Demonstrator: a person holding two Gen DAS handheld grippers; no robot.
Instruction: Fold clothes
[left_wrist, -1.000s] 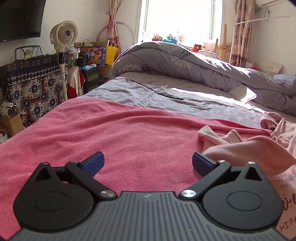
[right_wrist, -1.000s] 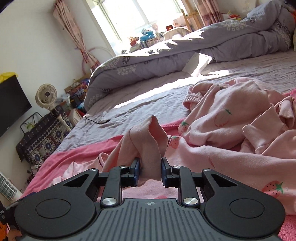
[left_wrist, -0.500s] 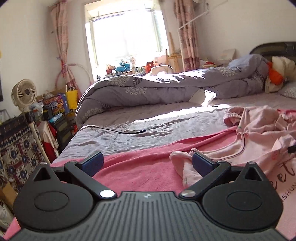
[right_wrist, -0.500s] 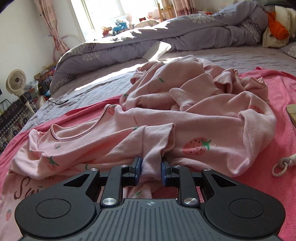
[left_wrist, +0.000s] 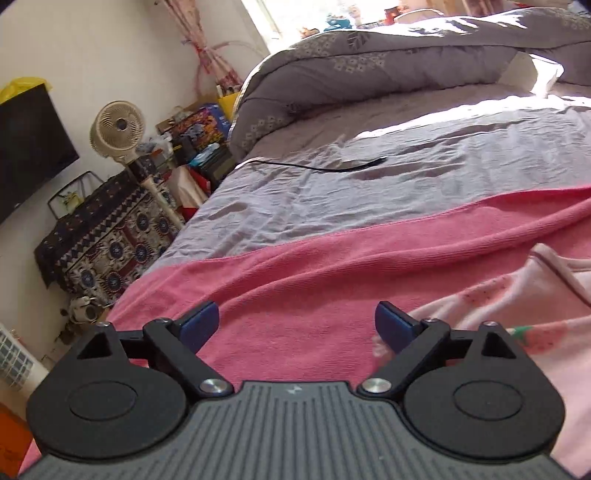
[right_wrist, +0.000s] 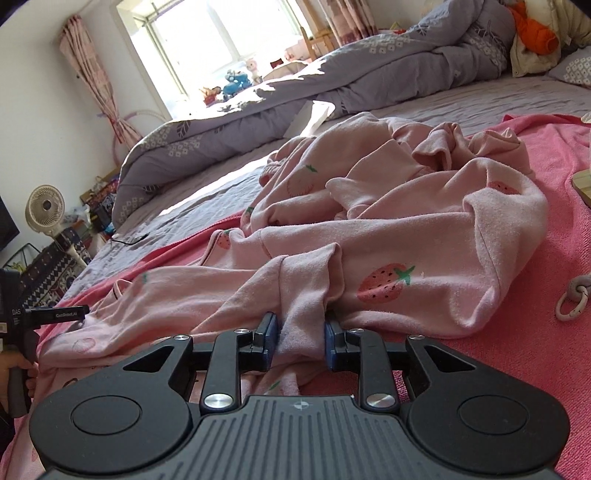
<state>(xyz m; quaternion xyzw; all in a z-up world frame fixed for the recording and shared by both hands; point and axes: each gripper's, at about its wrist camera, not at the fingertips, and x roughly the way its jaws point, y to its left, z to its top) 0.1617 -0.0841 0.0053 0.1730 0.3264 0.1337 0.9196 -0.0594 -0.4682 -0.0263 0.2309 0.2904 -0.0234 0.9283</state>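
Note:
A pale pink strawberry-print garment (right_wrist: 424, 236) lies crumpled on a pink towel (right_wrist: 554, 155) spread over the bed. My right gripper (right_wrist: 301, 339) is shut on a bunched fold of this garment, low over the towel, and the fabric runs up and away from between the pads. In the left wrist view my left gripper (left_wrist: 297, 325) stands open just above the pink towel (left_wrist: 332, 258) with nothing between its fingers. The garment's edge (left_wrist: 517, 306) lies just beside the right fingertip (left_wrist: 391, 325). More pink clothing (right_wrist: 332, 166) is heaped behind.
A grey duvet (left_wrist: 369, 66) is piled at the far side of the grey sheet, with a black cable (left_wrist: 321, 168) lying on it. A fan (left_wrist: 118, 127) and a patterned covered cabinet (left_wrist: 110, 236) stand left of the bed. A cord ring (right_wrist: 572, 299) lies on the towel at right.
My right gripper carried the held fold across the garment and down close to the towel. My left gripper swung and dropped toward the garment's left edge, still open.

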